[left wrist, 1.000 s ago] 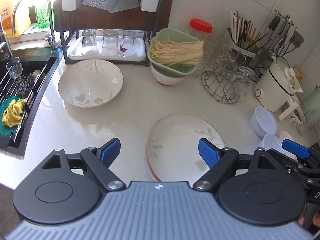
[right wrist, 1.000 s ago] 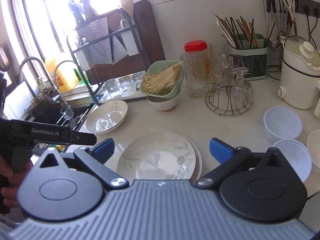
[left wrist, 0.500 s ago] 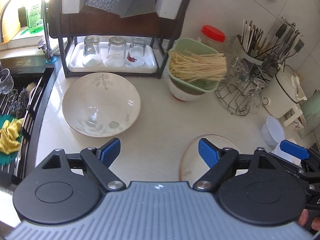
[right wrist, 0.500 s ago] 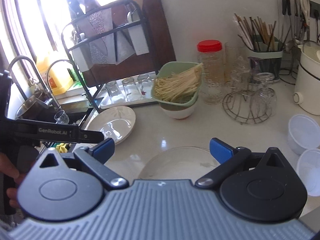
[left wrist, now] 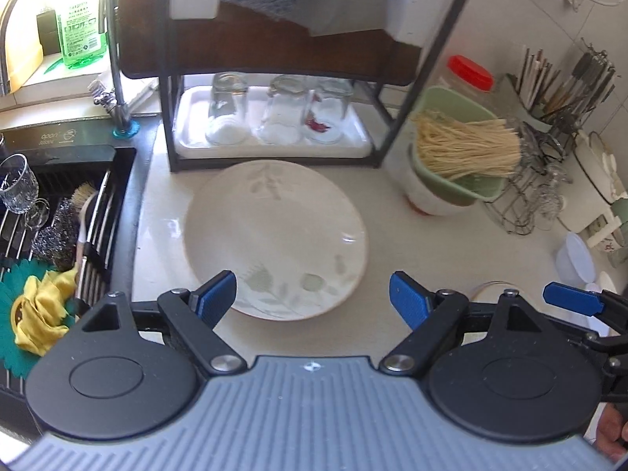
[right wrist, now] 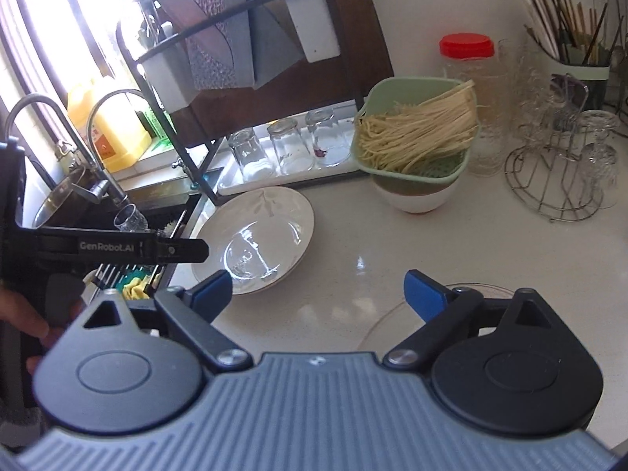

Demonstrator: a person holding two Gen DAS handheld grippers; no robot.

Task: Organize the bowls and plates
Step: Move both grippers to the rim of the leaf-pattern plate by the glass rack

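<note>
1. The bowl is wide, shallow and round, glazed cream with faint grey-green leaf prints and a thin brown rim; its glossy inside throws back window light. It sits on the counter near the sink edge, just in front of the dark metal rack.
2. A flat plate of similar pale glaze lies toward the counter's front edge, mostly hidden behind the right gripper; only an arc of its rim shows.
3. The left gripper has black arms, blue tips and a ribbed grey body. Its jaws are spread wide and empty, the left tip over the bowl's near rim; I cannot tell whether it touches.
4. The right gripper's jaws are also spread wide, holding nothing.
5. Three clear glasses stand upside down on a white tray under the rack.
6. A green plastic strainer of pale dry noodles rests in a white bowl; behind it stands a red-lidded jar.
7. A wire stand with glassware and a holder of chopsticks sit toward the back wall.
8. The sink holds a steel rack, a cut glass, scrubbers and a yellow cloth.
9. The counter is pale speckled stone; the wall is white tile.
</note>
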